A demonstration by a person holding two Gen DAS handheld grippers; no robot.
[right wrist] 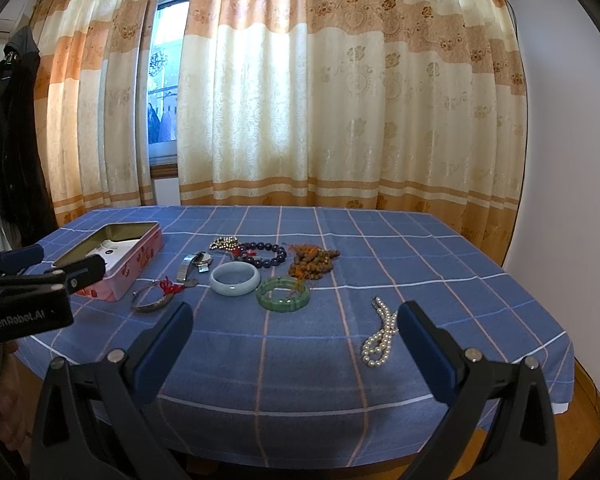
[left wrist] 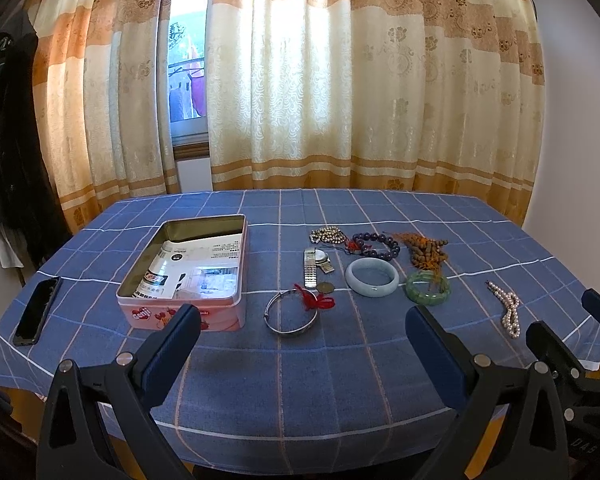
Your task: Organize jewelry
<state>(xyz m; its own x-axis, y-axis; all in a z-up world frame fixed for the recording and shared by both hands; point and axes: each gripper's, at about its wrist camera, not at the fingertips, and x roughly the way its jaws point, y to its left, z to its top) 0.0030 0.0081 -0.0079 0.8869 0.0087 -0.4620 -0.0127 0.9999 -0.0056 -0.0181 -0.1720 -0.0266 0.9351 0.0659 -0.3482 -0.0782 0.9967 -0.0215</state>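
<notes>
Open rectangular pink tin (left wrist: 188, 276), metal-lined, papers inside, on a blue checked tablecloth (left wrist: 340, 360). Right of the tin, in order: thin silver bangle (left wrist: 290, 314) with a red knotted cord (left wrist: 316, 300); metal-band wristwatch (left wrist: 314, 266); smooth pale jade bangle (left wrist: 372, 277); translucent green segmented bangle (left wrist: 427, 286); white pearl strand (left wrist: 508, 308), farthest out. Behind these, dark purple bead bracelet (left wrist: 376, 245), brown seed-bead bundle (left wrist: 428, 251) and small metallic beads (left wrist: 327, 236). Black phone (left wrist: 36, 312) lies left of the tin. Left gripper (left wrist: 302, 354), blue pads spread wide and empty, hangs nearer the viewer than the tin, the silver bangle just ahead. Right gripper (right wrist: 294, 346), likewise spread and empty, has the pearl strand beside its right pad (right wrist: 424, 344).
</notes>
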